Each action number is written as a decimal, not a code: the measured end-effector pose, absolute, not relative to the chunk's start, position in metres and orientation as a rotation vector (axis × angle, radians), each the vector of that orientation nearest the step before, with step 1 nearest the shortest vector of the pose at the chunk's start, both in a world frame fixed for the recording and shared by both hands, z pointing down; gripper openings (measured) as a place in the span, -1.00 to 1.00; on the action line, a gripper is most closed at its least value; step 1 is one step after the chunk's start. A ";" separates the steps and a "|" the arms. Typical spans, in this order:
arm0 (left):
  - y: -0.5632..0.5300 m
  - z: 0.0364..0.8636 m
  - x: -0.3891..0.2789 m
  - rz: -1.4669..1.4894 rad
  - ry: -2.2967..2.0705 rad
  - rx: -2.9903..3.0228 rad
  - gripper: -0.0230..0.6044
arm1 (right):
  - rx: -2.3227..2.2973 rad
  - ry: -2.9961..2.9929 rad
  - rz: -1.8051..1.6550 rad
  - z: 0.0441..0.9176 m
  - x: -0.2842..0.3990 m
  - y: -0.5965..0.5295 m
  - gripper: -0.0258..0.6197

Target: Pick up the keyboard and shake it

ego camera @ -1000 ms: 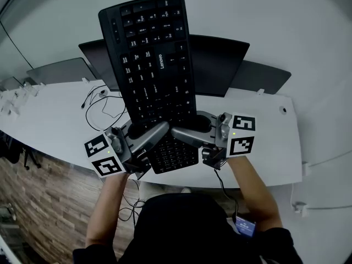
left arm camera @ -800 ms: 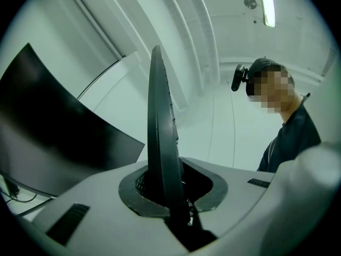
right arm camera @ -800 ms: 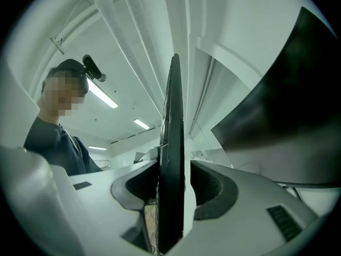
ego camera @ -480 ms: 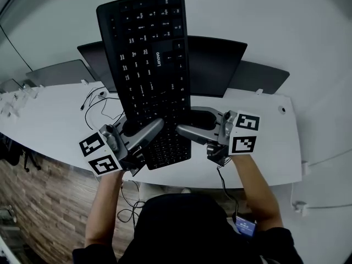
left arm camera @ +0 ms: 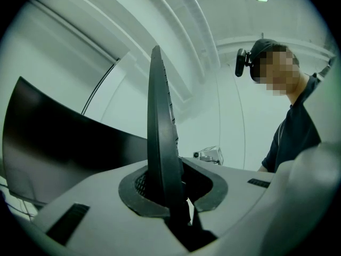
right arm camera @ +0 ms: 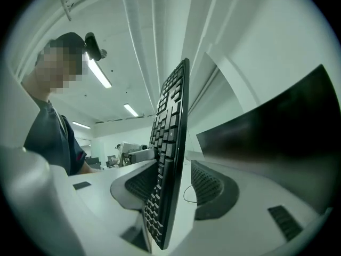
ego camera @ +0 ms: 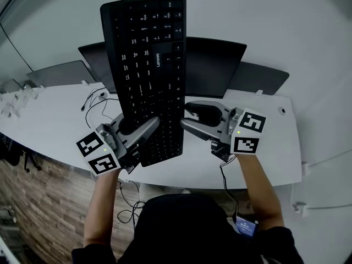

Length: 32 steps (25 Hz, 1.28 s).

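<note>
A black keyboard (ego camera: 148,65) is held up off the white desk (ego camera: 44,120), standing on end with its keys facing me. My left gripper (ego camera: 147,130) is shut on the keyboard's lower left part; in the left gripper view the keyboard (left arm camera: 160,137) rises edge-on from between the pinched pads. My right gripper (ego camera: 185,116) is at the keyboard's lower right edge, and its jaws have just been opening. In the right gripper view the keyboard (right arm camera: 171,143) still stands between them. The near pad sits close to the keys and the far pad (right arm camera: 210,188) is clearly apart from its back.
A dark monitor (ego camera: 217,65) stands behind the keyboard, with a second screen (ego camera: 58,71) to the left and another (ego camera: 258,77) to the right. Loose cables (ego camera: 102,104) lie on the desk left of the keyboard. The desk's front edge runs just under both grippers.
The right gripper's jaws have spread and it has drawn to the right, off the keyboard. The keyboard's lower end has shifted left with the left gripper, which keeps its grip.
</note>
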<state>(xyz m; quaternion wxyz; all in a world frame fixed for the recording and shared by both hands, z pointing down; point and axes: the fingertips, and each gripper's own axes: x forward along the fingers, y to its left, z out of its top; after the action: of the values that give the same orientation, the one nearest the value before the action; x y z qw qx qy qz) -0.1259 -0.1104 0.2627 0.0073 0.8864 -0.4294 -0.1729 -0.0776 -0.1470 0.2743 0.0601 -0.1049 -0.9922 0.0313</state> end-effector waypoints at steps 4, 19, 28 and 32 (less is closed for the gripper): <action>-0.110 0.263 -0.127 -0.485 -1.380 2.772 -0.64 | -0.284 -3.024 0.037 0.267 -0.077 -0.147 -0.35; -0.117 0.281 -0.148 -0.125 -1.631 2.725 -0.64 | -0.162 -2.993 -0.278 0.240 -0.082 -0.142 -0.35; -0.129 0.320 -0.158 0.216 -1.817 2.651 -0.64 | -0.058 -2.914 -0.553 0.244 -0.082 -0.142 -0.35; -0.133 0.323 -0.159 0.336 -1.891 2.637 -0.64 | -0.030 -2.880 -0.630 0.243 -0.081 -0.145 -0.35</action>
<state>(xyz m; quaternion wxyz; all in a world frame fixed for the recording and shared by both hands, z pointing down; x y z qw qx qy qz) -0.1591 -0.1331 0.3228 -0.0602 0.8068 -0.5787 0.1030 -0.0810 -0.1454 0.2427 0.0967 -0.0100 -0.9723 -0.2128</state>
